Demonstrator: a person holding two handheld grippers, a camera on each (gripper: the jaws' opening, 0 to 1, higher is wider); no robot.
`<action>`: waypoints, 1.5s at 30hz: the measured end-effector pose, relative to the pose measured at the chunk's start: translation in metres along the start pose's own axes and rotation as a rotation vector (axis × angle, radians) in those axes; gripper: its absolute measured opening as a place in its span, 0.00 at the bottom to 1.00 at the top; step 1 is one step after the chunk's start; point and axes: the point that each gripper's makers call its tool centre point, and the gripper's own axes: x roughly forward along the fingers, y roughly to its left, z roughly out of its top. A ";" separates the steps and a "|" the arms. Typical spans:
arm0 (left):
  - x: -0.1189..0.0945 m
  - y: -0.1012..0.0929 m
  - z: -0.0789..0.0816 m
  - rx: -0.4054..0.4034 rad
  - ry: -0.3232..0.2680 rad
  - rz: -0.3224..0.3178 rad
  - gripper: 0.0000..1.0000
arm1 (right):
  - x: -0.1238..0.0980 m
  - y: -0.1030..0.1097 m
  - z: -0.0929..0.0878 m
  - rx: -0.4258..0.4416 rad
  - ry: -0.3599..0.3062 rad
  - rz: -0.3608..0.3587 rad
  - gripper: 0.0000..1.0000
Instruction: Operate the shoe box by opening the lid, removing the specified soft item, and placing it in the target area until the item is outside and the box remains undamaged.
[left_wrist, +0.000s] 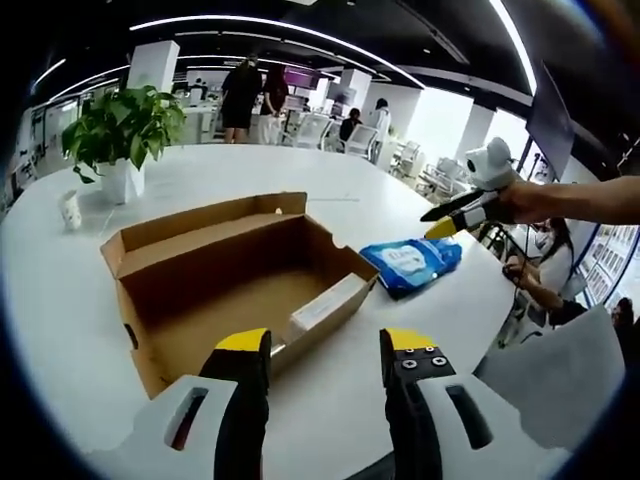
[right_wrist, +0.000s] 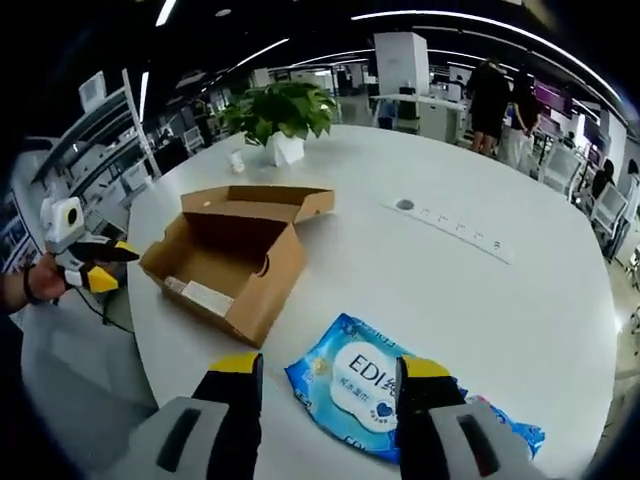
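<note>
wipes pack (right_wrist: 385, 398) partly behind right tongs (right_wrist: 330, 378), box (right_wrist: 232, 258) open

You have a potted plant (left_wrist: 120, 130) near the far edge of the white table (right_wrist: 520, 310) — a small paper cup (left_wrist: 70, 210) beside it. People (left_wrist: 240, 95) stand beyond, among desks.

The open shoe box (left_wrist: 240, 285) sits on the table (left_wrist: 400, 210), wipes pack (left_wrist: 410, 265) beside it, potted plant (left_wrist: 120, 135) behind.
</note>
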 end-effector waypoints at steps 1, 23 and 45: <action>0.000 0.000 0.000 -0.001 -0.001 0.000 0.44 | 0.002 0.001 0.002 -0.002 0.001 0.002 0.52; 0.001 -0.007 0.002 0.023 -0.001 -0.019 0.44 | 0.032 0.048 0.042 -0.048 -0.011 0.074 0.51; 0.000 -0.013 0.004 0.009 -0.007 -0.041 0.44 | 0.073 0.095 0.059 -0.171 0.063 0.157 0.51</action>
